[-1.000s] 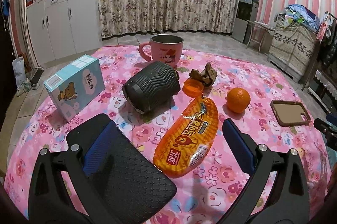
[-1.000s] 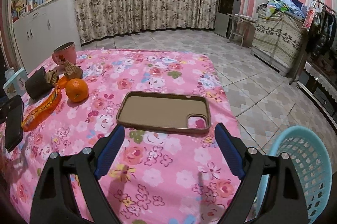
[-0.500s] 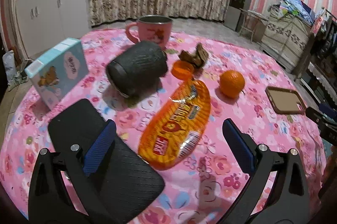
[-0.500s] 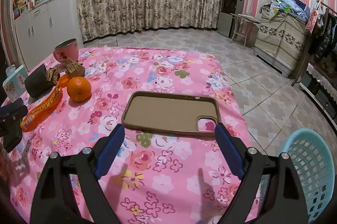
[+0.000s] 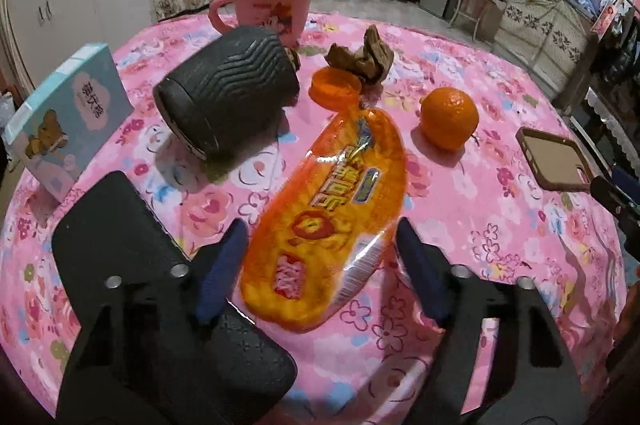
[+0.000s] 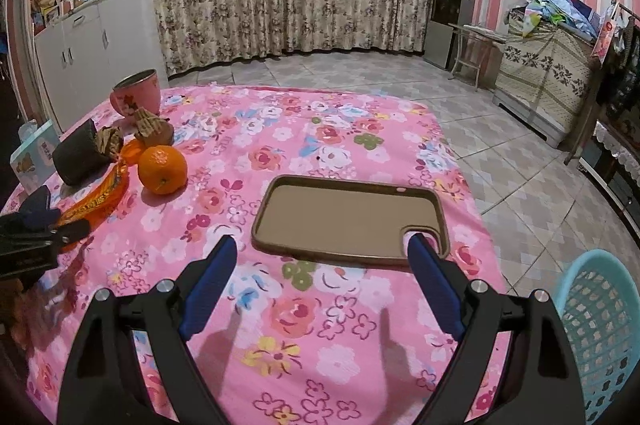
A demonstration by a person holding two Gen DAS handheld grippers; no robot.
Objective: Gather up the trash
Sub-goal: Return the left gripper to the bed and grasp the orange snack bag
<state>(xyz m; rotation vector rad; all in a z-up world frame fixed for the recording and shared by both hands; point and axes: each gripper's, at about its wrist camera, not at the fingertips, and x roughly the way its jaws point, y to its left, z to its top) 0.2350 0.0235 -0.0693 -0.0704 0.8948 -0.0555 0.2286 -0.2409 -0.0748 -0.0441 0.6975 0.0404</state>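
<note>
An orange snack wrapper (image 5: 332, 209) lies flat on the pink flowered tablecloth (image 5: 500, 245). My left gripper (image 5: 320, 229) hangs low over its near end, one blue finger on each side. The jaws are closing, and the pads stand at the wrapper's edges without pressing on it. A crumpled brown paper (image 5: 360, 57) and an orange lid (image 5: 335, 89) lie just beyond the wrapper. My right gripper (image 6: 323, 243) stands open above the cloth at the near edge of a brown phone case (image 6: 348, 221), with nothing between its fingers. The wrapper (image 6: 100, 193) also shows at the far left in the right wrist view.
A black ribbed cup (image 5: 228, 93) lies on its side, with a pink mug (image 5: 272, 5) behind it. An orange fruit (image 5: 449, 119), a pale blue box (image 5: 68, 113) and a black textured slab (image 5: 120, 225) sit nearby. A blue basket (image 6: 600, 325) stands on the floor, right of the table.
My left gripper has tipped down and moved in over the wrapper, and its fingers have come closer together around it. The right gripper has stayed still and open.
</note>
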